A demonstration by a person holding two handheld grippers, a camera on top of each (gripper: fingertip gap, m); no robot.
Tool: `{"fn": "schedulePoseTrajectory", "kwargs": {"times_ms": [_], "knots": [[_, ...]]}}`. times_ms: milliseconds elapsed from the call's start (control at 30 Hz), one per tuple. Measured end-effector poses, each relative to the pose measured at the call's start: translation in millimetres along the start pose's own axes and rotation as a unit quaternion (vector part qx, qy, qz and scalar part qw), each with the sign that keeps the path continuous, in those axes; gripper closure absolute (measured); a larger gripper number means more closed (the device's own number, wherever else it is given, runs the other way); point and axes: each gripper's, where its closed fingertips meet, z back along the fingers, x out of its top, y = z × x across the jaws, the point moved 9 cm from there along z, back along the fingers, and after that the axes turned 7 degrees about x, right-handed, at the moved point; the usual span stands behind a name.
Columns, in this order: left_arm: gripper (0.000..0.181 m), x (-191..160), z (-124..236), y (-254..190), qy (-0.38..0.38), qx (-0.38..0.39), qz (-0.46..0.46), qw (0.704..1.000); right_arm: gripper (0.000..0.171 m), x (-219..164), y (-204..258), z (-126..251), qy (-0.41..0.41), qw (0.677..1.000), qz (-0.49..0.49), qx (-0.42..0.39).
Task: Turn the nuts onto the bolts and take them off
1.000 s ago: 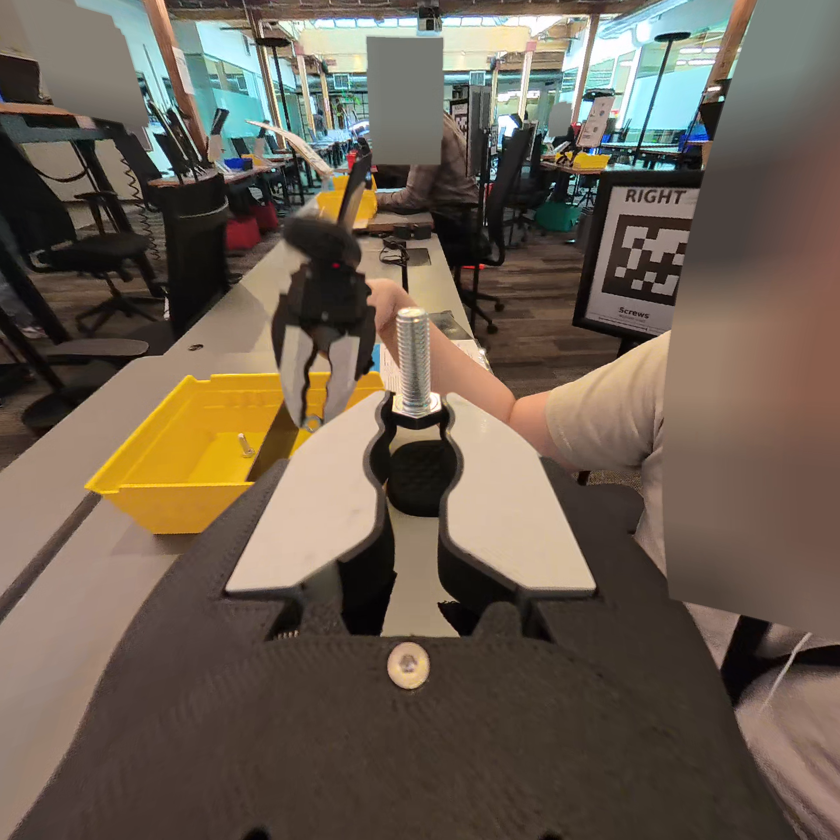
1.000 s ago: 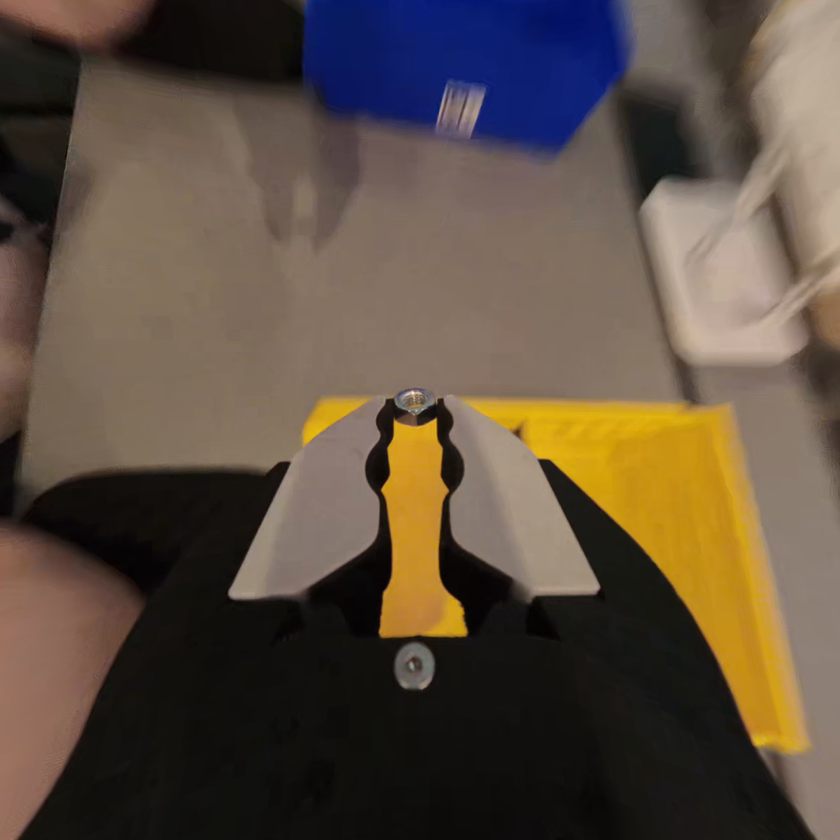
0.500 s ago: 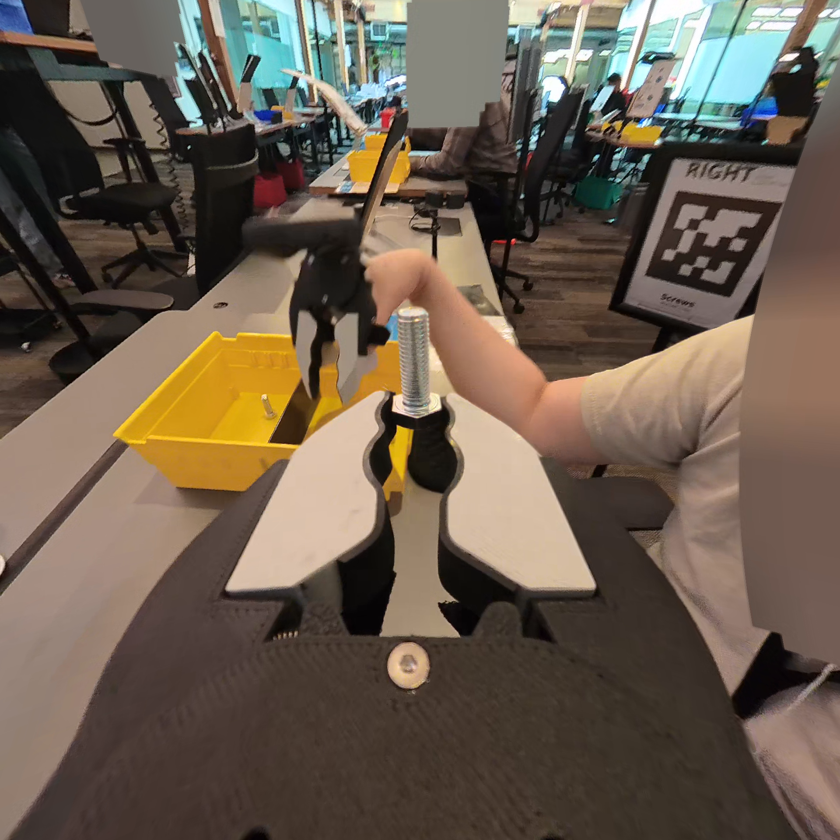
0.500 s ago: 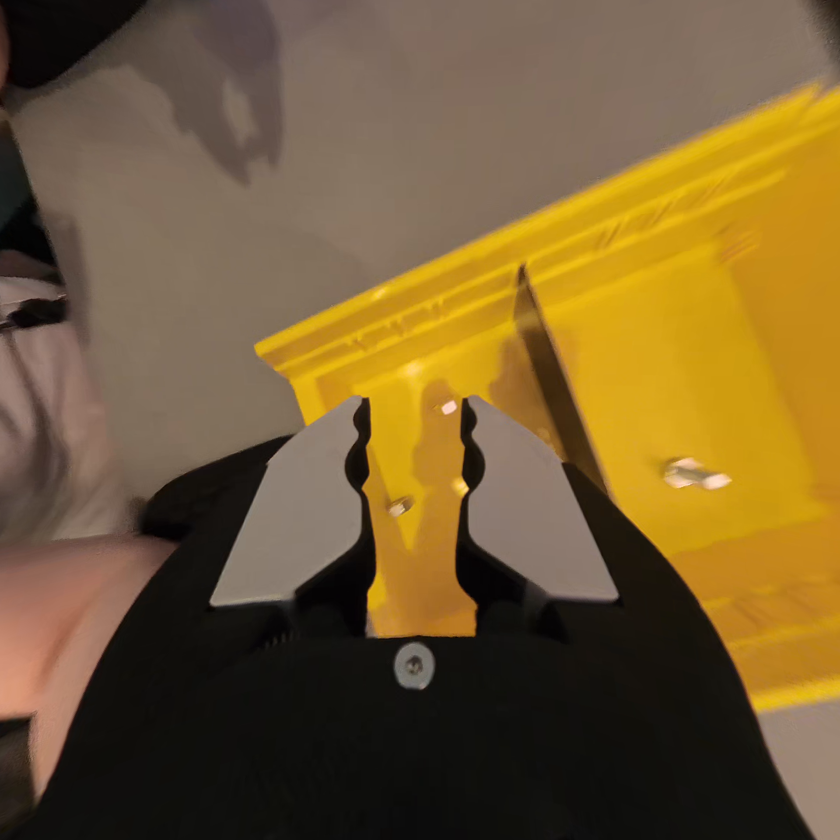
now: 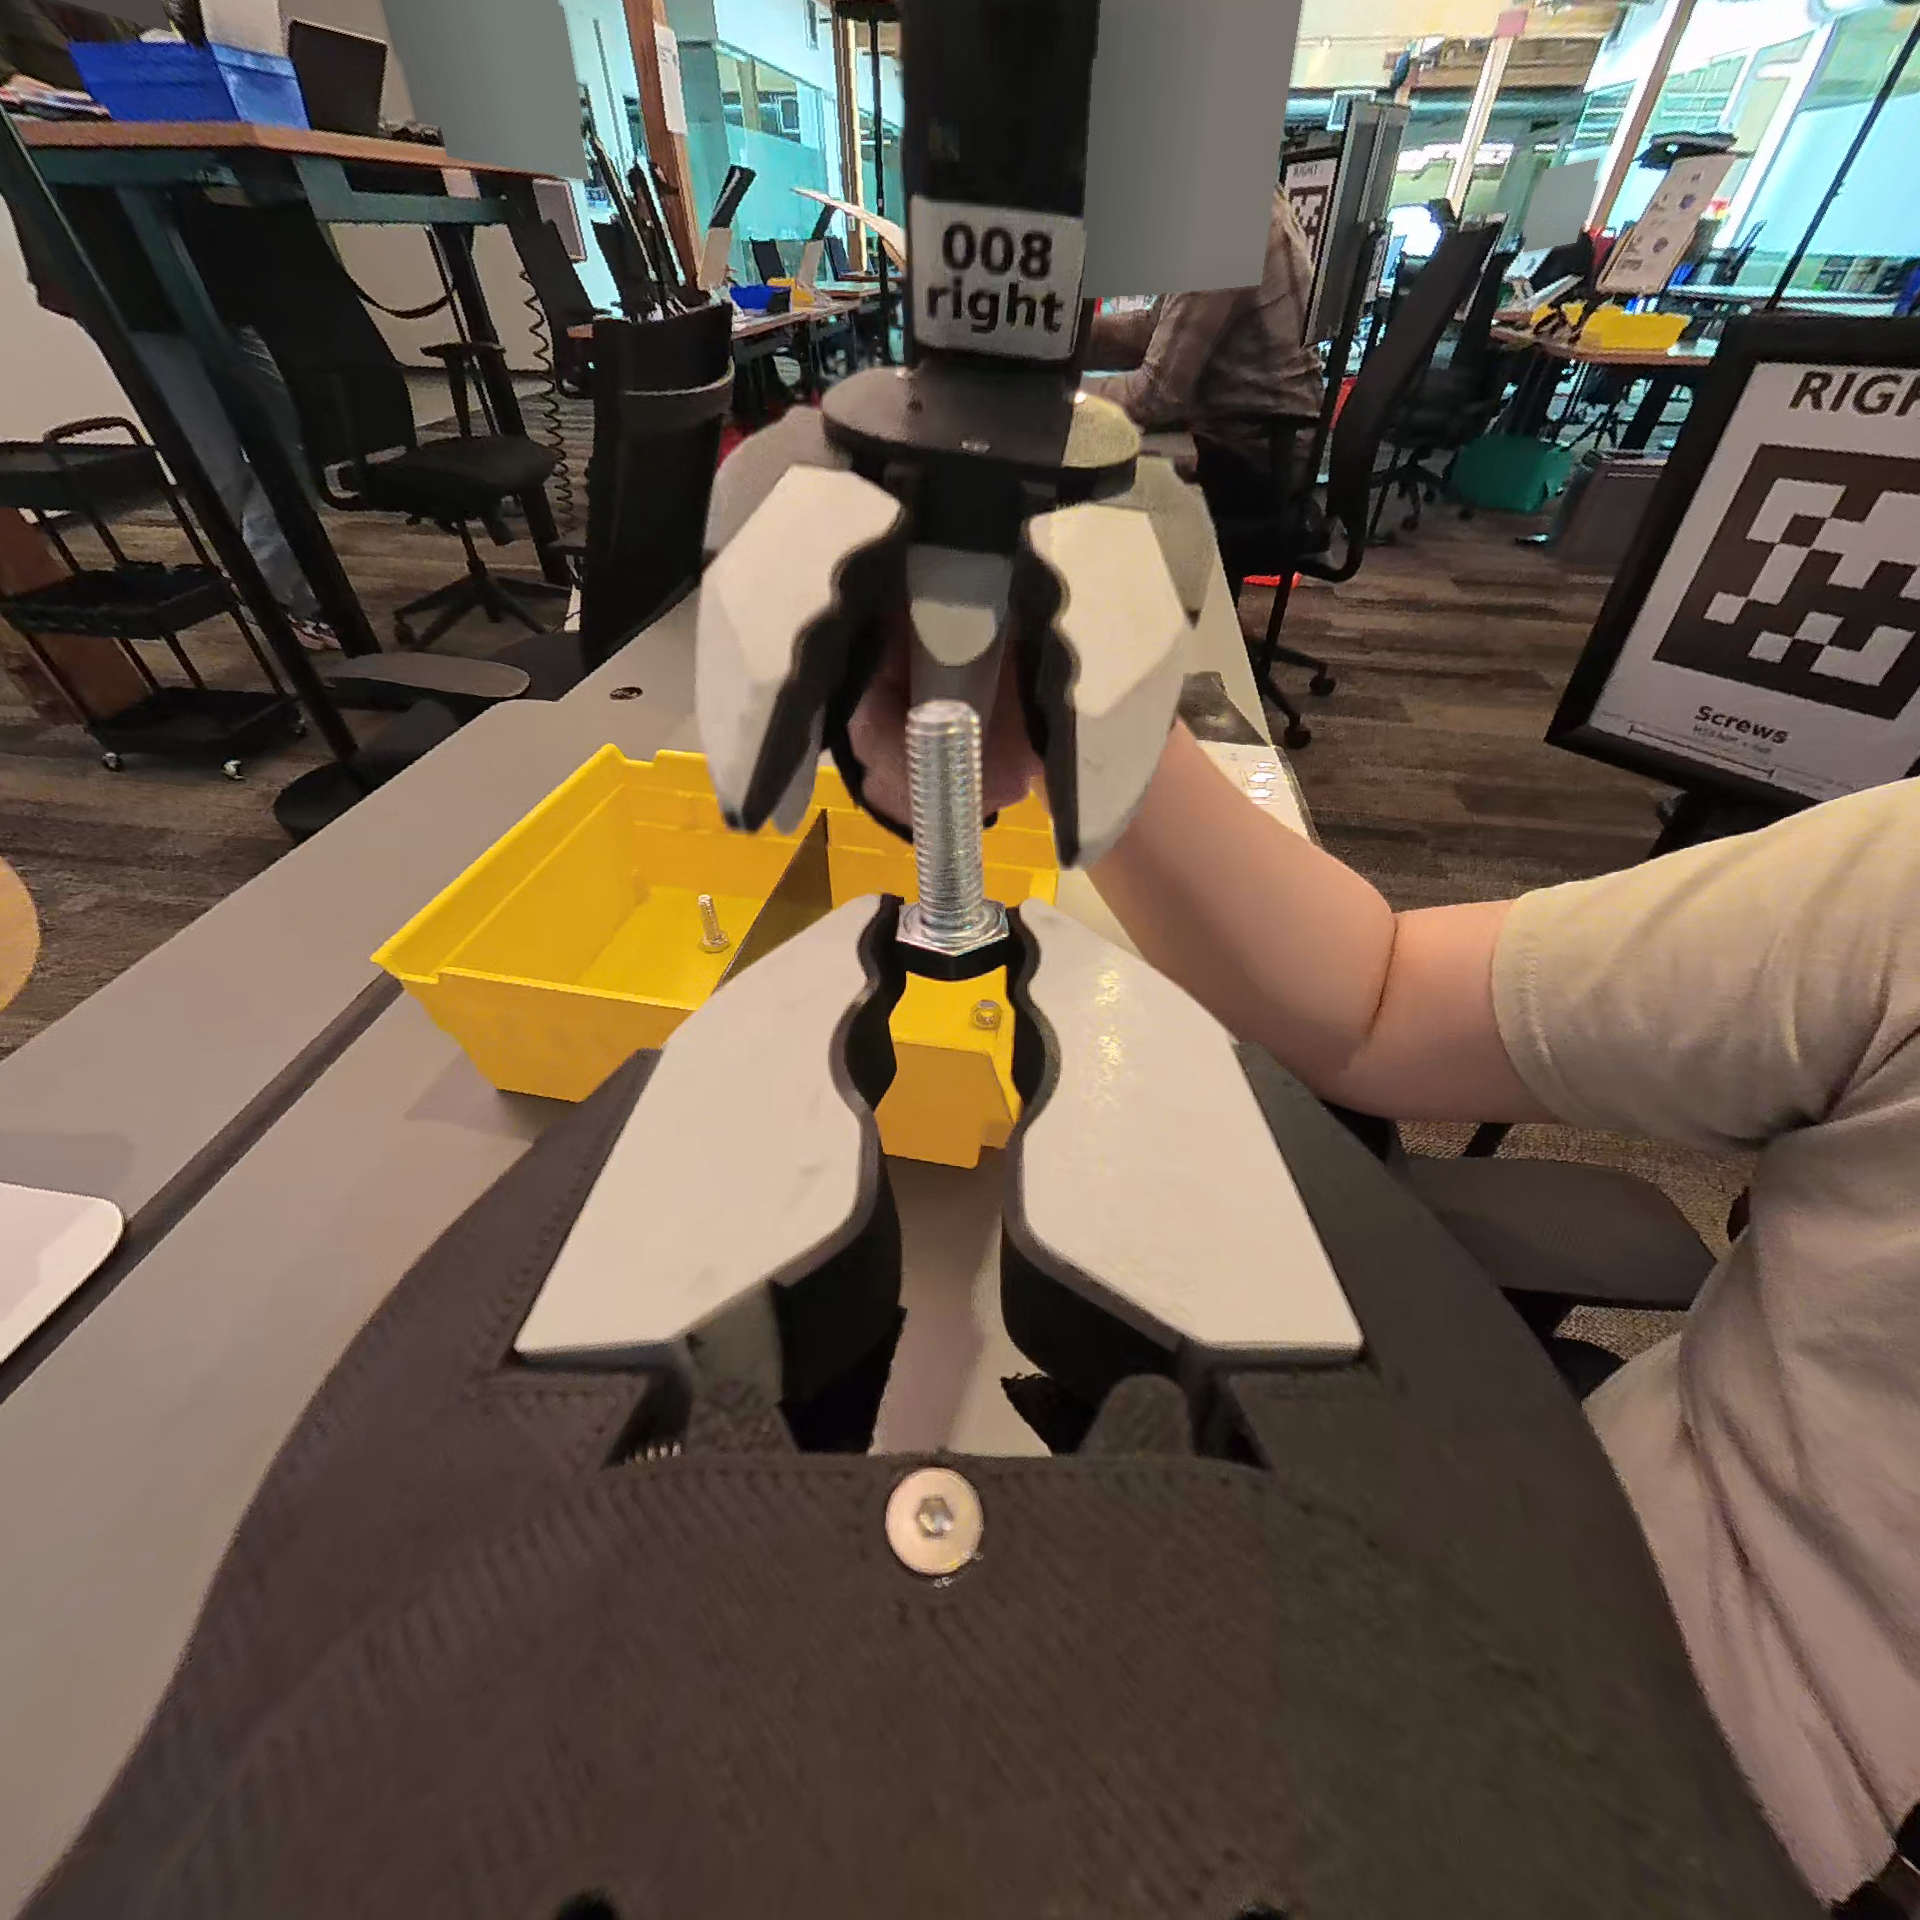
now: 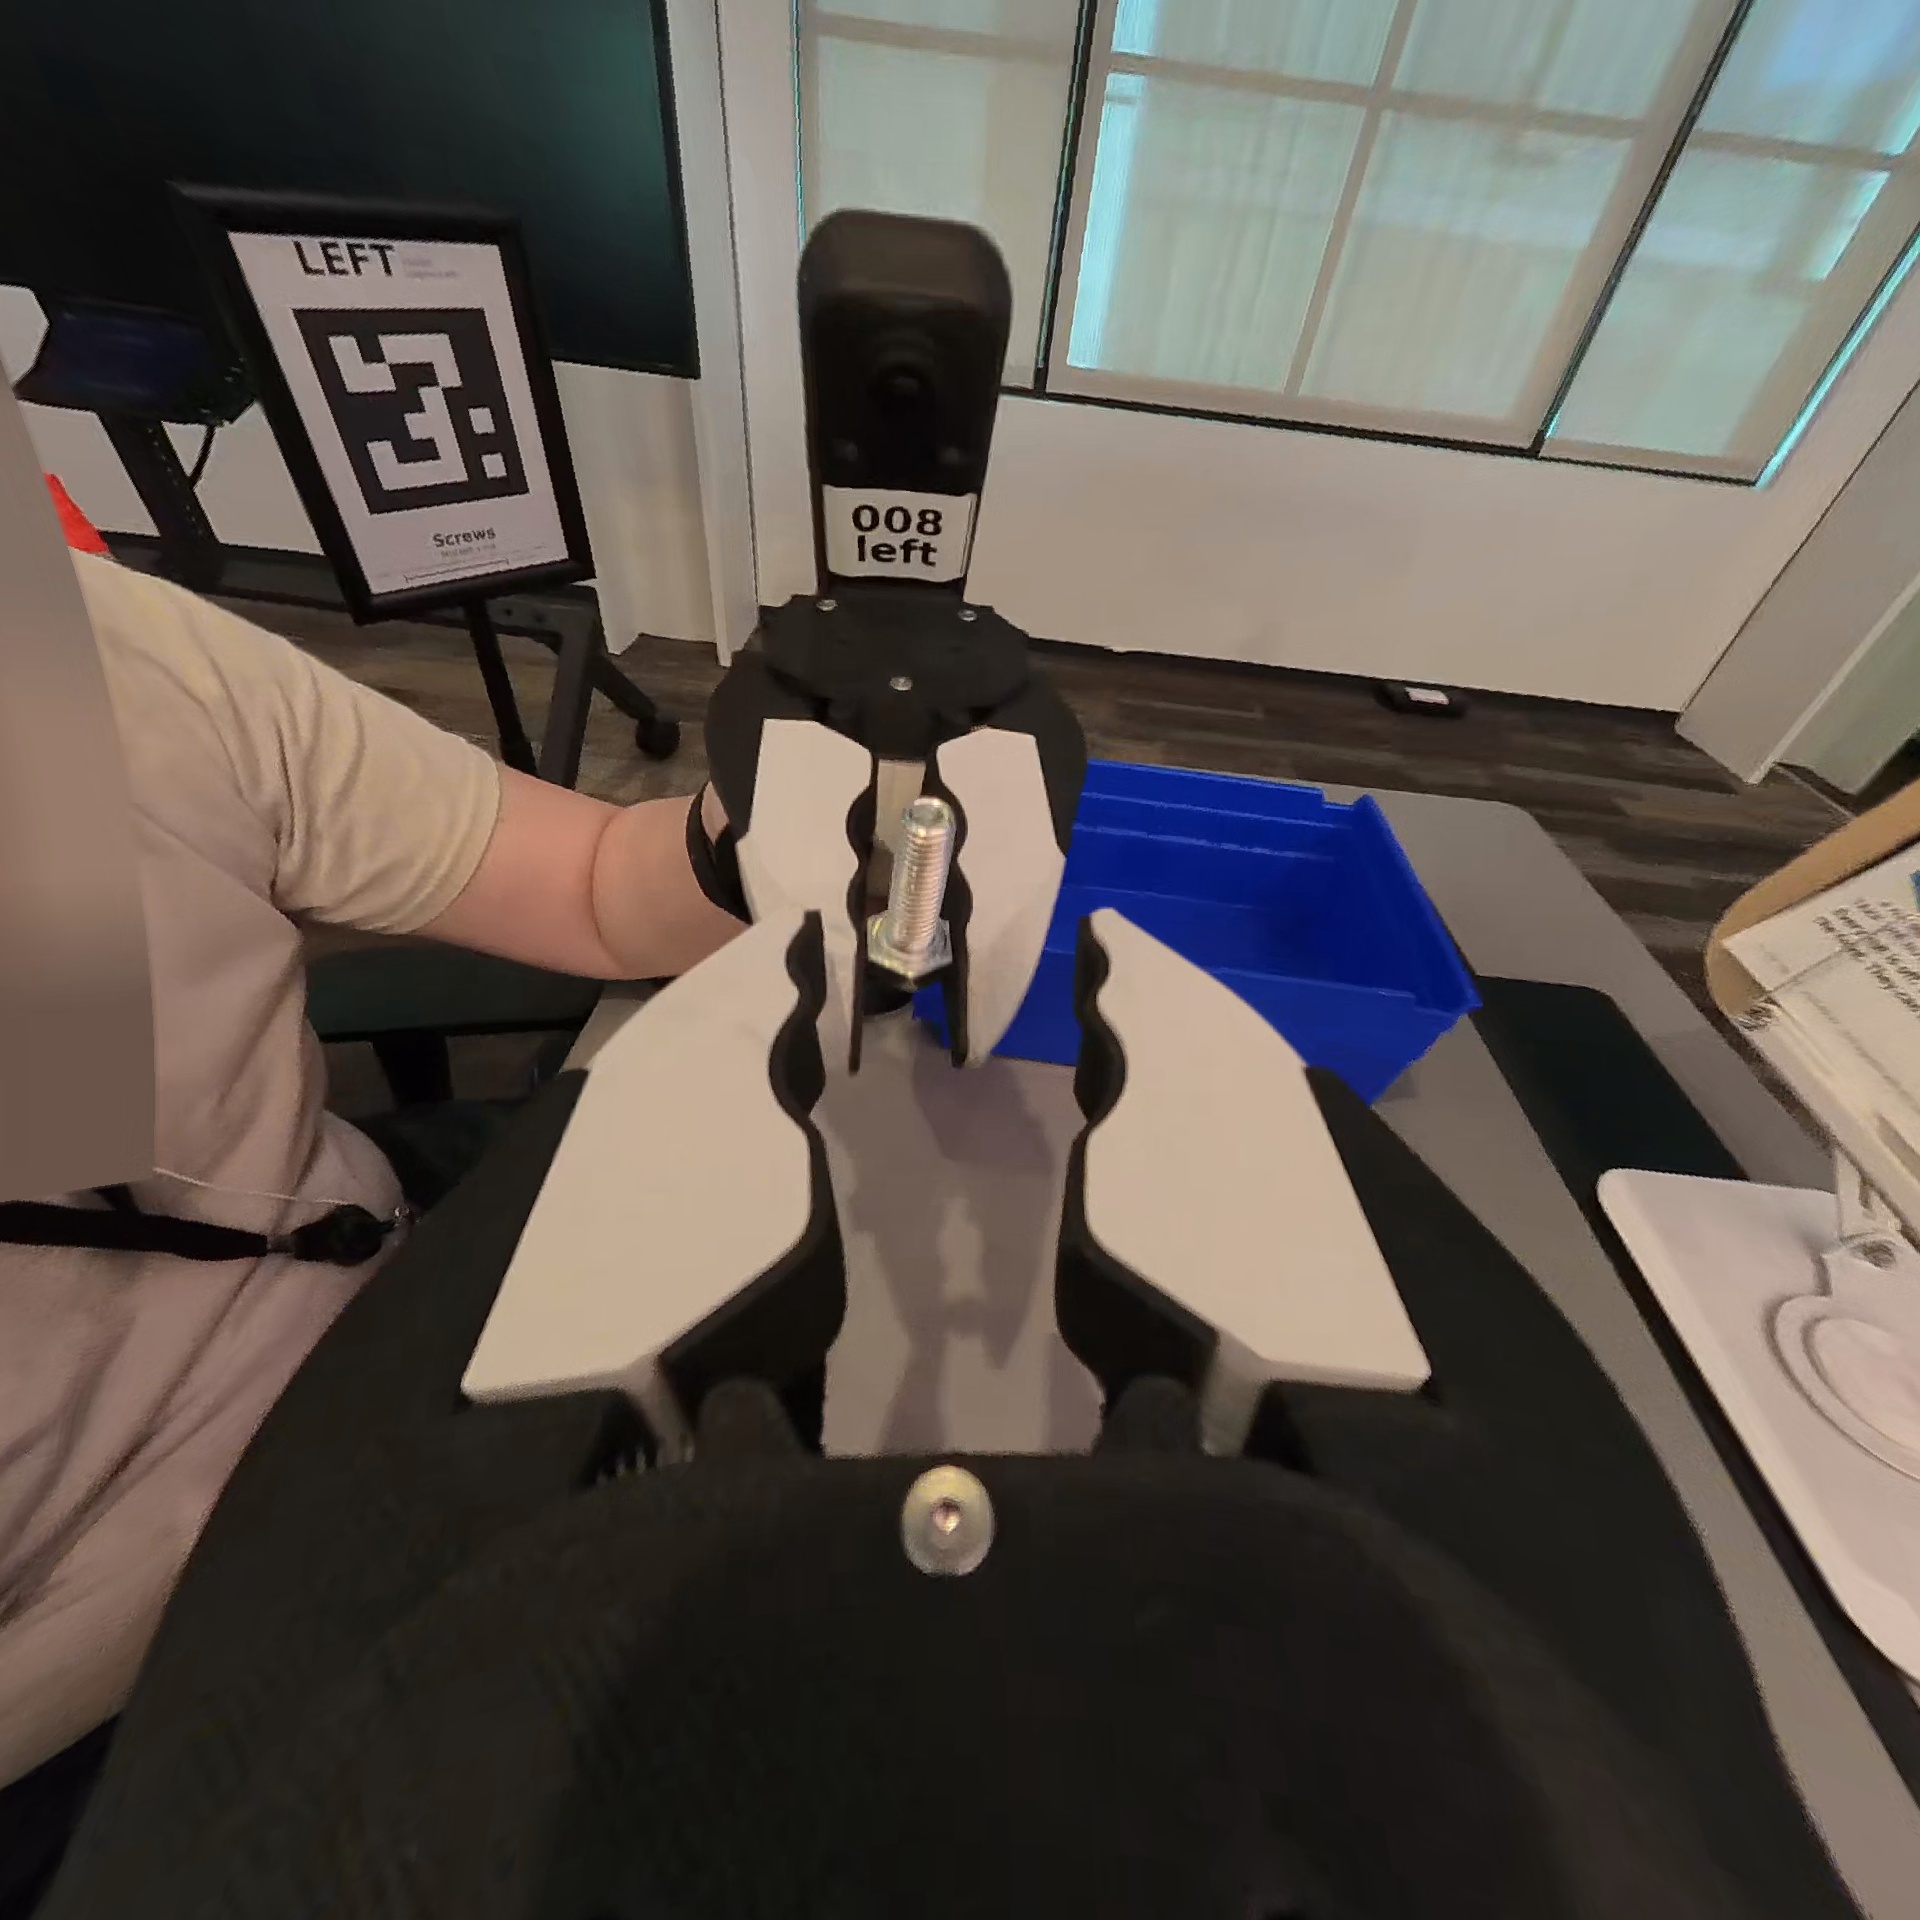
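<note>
My left gripper (image 5: 948, 920) is shut on the hex head of a silver bolt (image 5: 943, 810) and holds it upright, threaded shank up. No nut shows on the shank. My right gripper (image 5: 920, 831) faces it, open and empty, with a finger on either side of the shank and not touching it. In the right wrist view my right gripper (image 6: 951, 925) is open, and the left gripper (image 6: 909, 1039) holds the bolt (image 6: 914, 883) just beyond its fingertips. A loose nut (image 5: 985, 1013) and a small bolt (image 5: 711, 923) lie in the yellow bin (image 5: 540, 997).
A blue bin (image 6: 1247, 914) stands on the grey table (image 6: 935, 1174) behind the left gripper. A white tray (image 6: 1714, 1351) and papers (image 6: 1849, 966) lie at the right edge. A person's arm (image 5: 1299, 997) reaches in from the right. Framed marker signs (image 6: 405, 416) stand beside the table. The grippers are tip to tip, or close to it.
My right gripper held a nut a second ago, opened over the yellow bin, and has now swung round to face the bolt, open and empty. My left gripper kept its hold on the bolt.
</note>
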Motion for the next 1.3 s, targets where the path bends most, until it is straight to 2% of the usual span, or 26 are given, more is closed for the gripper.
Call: {"fn": "schedulePoseTrajectory", "kwargs": {"times_ms": [33,67,100,133,200,267,333,367,400,433,467,500,533,600,667,767,833,900,1000,1133,1200,1300], "knots": [[0.164,-0.6,-0.6,0.1,0.005,-0.004,0.0,1.0,0.125,-1.6,-0.8,-6.8,-0.002,1.0,-0.004,0.012],[0.164,-1.7,-1.6,-0.2,0.011,-0.01,-0.001,1.0,0.134,-3.3,-1.1,-12.5,0.002,1.0,-0.007,0.03],[0.163,-3.1,-2.9,-0.5,0.02,-0.018,-0.002,1.0,0.159,-3.7,-0.6,-15.4,0.003,0.999,-0.003,0.049],[0.163,-4.1,-3.4,-0.6,0.028,-0.027,-0.001,0.999,0.16,-2.7,-0.1,-15.5,-0.01,0.998,0.001,0.058],[0.15,-2.6,-0.9,1.0,0.04,-0.03,0.002,0.999,0.16,-0.1,-1.5,-6.7,-0.03,0.998,-0.003,0.062],[0.143,2.7,8.6,8.2,0.034,0.007,0.001,0.999,0.16,-1.5,-10.2,13.6,-0.023,1.0,-0.01,0.012],[0.141,9.9,24.8,18.8,0.027,0.046,0.008,0.999,0.16,-15.8,-30.4,45.8,0.029,0.993,-0.019,-0.113],[0.14,13.8,35.1,24.5,0.023,0.064,0.011,0.998,0.16,-30.5,-45.7,66.2,0.079,0.975,-0.038,-0.205],[0.14,17.4,46.4,30.9,0.016,0.088,0.011,0.996,0.16,-50.1,-62.5,89.0,0.141,0.94,-0.069,-0.304],[0.14,20.6,58.5,37.5,0.013,0.117,0.008,0.993,0.16,-74.0,-77.4,111.5,0.213,0.891,-0.112,-0.386],[0.14,23.1,70.6,43.5,0.011,0.144,0.006,0.99,0.16,-99.7,-89.2,130.2,0.283,0.841,-0.159,-0.433],[0.14,24.8,82.4,48.6,0.013,0.166,0.007,0.986,0.16,-125.1,-98.1,143.0,0.334,0.806,-0.204,-0.445],[0.139,25.0,93.5,53.6,0.022,0.186,0.011,0.982,0.16,-148.3,-105.2,149.6,0.361,0.787,-0.249,-0.434],[0.138,18.7,113.3,63.6,0.077,0.224,0.03,0.971,0.16,-181.7,-115.2,152.1,0.372,0.772,-0.323,-0.402],[0.138,5.8,131.2,72.7,0.152,0.253,0.055,0.954,0.16,-199.3,-120.2,154.3,0.402,0.74,-0.351,-0.41],[0.139,-12.6,155.4,88.3,0.236,0.322,0.086,0.913,0.154,-211.8,-118.9,159.8,0.453,0.697,-0.358,-0.426],[0.138,-24.3,166.5,96.4,0.285,0.347,0.098,0.888,0.149,-210.7,-119.4,163.5,0.445,0.698,-0.354,-0.435],[0.138,-36.0,173.4,104.2,0.324,0.358,0.109,0.869,0.143,-202.0,-119.6,165.6,0.415,0.715,-0.346,-0.445],[0.139,-60.5,175.3,119.1,0.384,0.339,0.137,0.848,0.14,-183.0,-117.9,167.4,0.372,0.736,-0.323,-0.465],[0.145,-108.5,177.0,150.4,0.49,0.347,0.244,0.761,0.14,-166.3,-113.0,164.6,0.367,0.742,-0.293,-0.478],[0.149,-129.2,173.5,166.6,0.508,0.347,0.283,0.736,0.14,-164.1,-111.8,161.9,0.381,0.739,-0.282,-0.478],[0.152,-155.5,165.1,182.0,0.516,0.327,0.324,0.722,0.14,-166.8,-112.9,156.7,0.4,0.74,-0.268,-0.469]]}}
